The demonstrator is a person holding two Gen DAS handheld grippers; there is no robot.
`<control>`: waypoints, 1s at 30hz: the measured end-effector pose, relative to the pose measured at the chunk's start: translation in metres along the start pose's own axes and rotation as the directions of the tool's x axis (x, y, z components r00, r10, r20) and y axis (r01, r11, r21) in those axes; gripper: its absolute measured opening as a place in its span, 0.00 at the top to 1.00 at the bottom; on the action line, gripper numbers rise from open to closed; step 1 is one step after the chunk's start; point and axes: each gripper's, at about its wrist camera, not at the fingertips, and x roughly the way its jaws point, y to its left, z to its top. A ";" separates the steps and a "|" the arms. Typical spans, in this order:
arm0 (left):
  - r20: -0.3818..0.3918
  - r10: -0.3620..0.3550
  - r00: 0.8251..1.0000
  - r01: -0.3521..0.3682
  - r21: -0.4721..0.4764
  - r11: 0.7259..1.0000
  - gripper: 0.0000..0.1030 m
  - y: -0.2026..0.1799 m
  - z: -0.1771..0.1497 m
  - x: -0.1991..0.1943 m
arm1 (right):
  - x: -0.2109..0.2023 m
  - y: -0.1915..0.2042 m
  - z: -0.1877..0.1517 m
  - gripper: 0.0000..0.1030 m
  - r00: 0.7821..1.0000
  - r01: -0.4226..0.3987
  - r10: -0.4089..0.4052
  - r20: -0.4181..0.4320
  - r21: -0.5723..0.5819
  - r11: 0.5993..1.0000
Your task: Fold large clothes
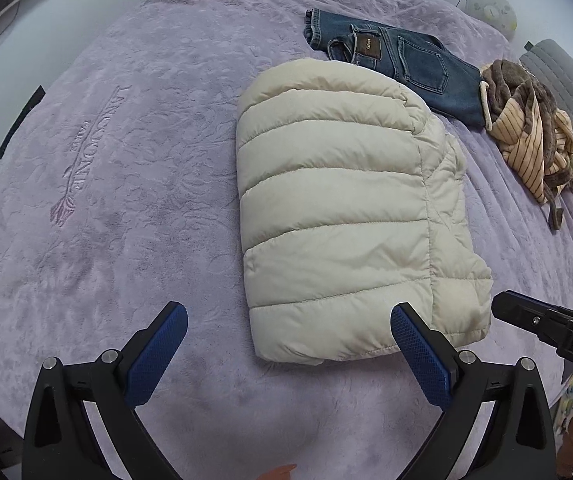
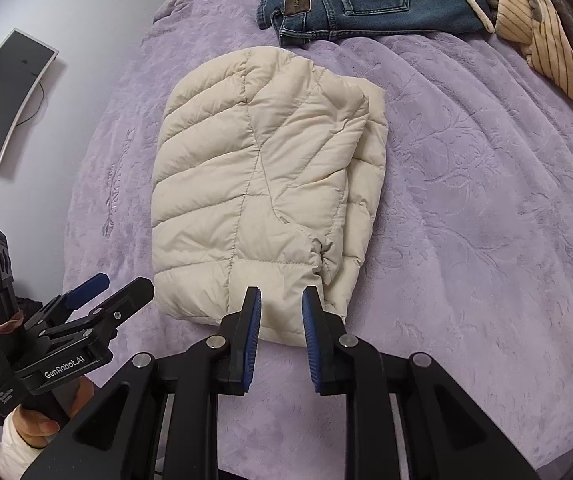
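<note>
A cream quilted puffer jacket lies folded into a thick rectangle on the purple blanket. My left gripper hovers above the jacket's near edge, jaws wide open, nothing between the blue pads. In the right wrist view the same jacket lies just ahead of my right gripper. Its jaws stand a narrow gap apart with only jacket and blanket showing below them, and nothing is pinched. The left gripper shows at the lower left, held by a hand. The right gripper's black tip sits beside the jacket's near right corner.
Folded blue jeans lie beyond the jacket. To their right is a crumpled heap of brown and striped cloth. A dark screen rests off the bed at the left. Bare blanket spreads left and right of the jacket.
</note>
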 end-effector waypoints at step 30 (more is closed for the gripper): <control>0.082 0.025 0.996 -0.026 0.016 1.000 0.01 -0.008 0.006 -0.113 | -0.093 0.051 -0.018 0.00 0.970 0.172 -0.168 0.175 -0.009 0.985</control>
